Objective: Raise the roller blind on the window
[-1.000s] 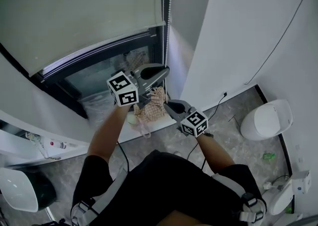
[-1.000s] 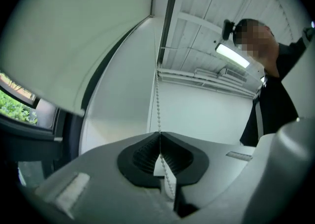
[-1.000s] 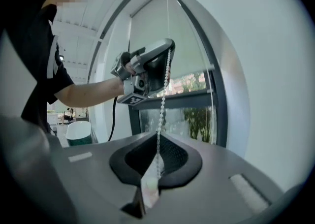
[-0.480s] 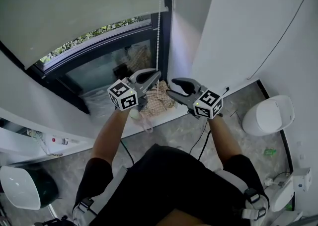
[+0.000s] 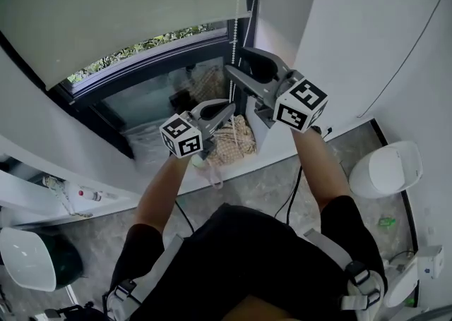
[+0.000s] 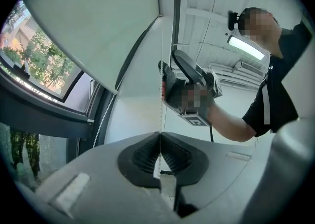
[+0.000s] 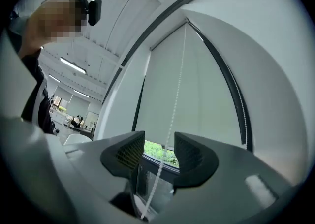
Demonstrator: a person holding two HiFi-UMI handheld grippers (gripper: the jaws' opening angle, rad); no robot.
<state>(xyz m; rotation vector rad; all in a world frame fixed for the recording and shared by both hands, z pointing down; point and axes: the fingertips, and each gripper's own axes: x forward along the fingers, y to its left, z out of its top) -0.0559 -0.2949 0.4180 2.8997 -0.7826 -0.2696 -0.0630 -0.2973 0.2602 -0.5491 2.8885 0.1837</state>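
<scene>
Left of the bead chain, the roller blind is hung over the upper part of the window, and a strip of glass below its bottom bar is left uncovered. Low on the bead chain, the left gripper is clamped with its jaws together on the beads. Higher on the bead chain, the right gripper is held with its jaws apart. They have just been closing slightly, and the chain is passed between them untouched.
</scene>
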